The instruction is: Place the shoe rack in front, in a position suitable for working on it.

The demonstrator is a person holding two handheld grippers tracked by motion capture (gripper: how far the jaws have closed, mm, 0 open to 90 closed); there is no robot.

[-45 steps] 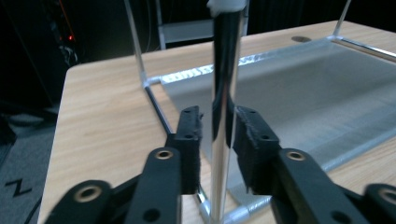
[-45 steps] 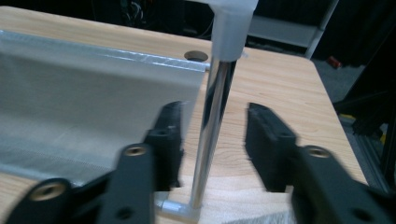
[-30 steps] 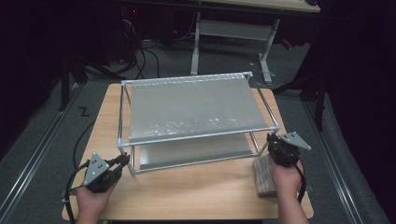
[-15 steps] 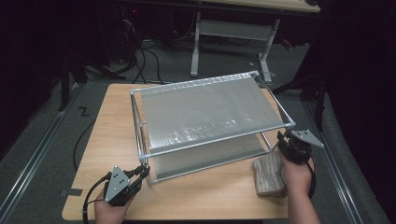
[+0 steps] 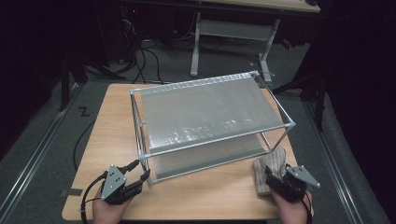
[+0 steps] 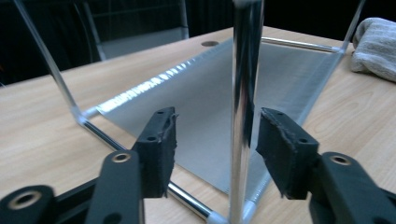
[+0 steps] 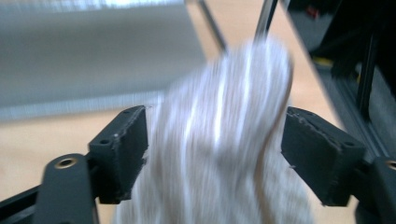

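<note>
Starting from the folded grey towel, we find it lying on the bench at the lower right of the high view, just beside the near right leg of the two-tier metal rack. In the right gripper view the towel rises between the two black jaws of the right tongs; those jaws have just been opening and now stand wide, one on each side of the cloth, with the left pad perhaps brushing it and the right pad apart from it. We judge that the rack has been let go and the towel pickup is the step in hand. The next move calls for pushing the jaws a little deeper over the fold and closing firmly, since soft cloth can slip out.

At the lower left of the high view, the left tongs have also just been opening. In the left gripper view, the rack's corner post stands between the parted jaws, nearer the right pad, not squeezed.
</note>
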